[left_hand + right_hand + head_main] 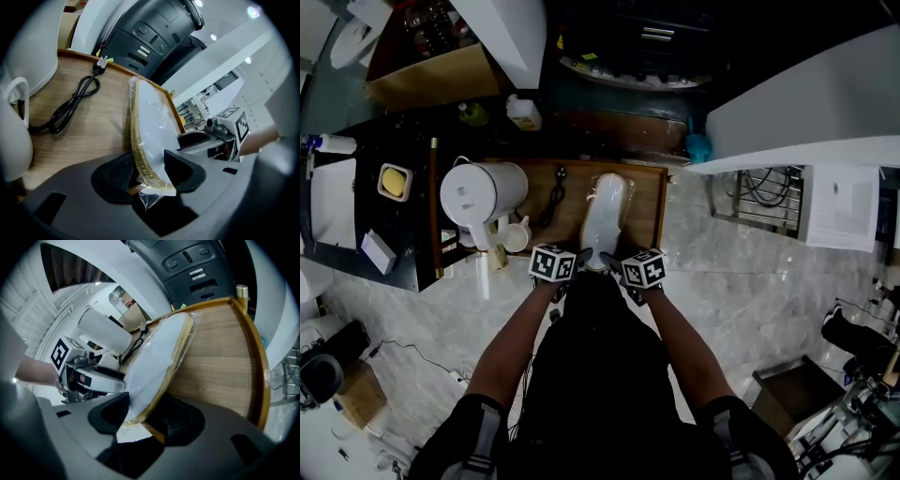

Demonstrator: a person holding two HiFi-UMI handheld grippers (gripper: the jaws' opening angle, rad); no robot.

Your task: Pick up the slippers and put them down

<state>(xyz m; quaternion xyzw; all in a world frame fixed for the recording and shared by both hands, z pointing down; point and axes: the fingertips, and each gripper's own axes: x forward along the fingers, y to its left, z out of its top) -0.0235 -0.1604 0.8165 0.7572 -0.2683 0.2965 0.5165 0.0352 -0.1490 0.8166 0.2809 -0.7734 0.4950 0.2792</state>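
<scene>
Clamping the plastic-wrapped white tan-soled slippers (pixel 605 211) with left gripper (pixel 150 177) and right gripper (pixel 139 417), aiming to set them level on the wooden tray (pixel 648 214).

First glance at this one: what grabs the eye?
The plastic-wrapped white slippers stretch along the wooden tray, with the left gripper and right gripper both clamped on their near end. A big white jug stands at the tray's left, a black cable coiled beside it.

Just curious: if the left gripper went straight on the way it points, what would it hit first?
The left gripper is clamped on the wrapped slippers, which would travel with it; beyond them, the wooden tray looks first in line, though depth is unclear.
</scene>
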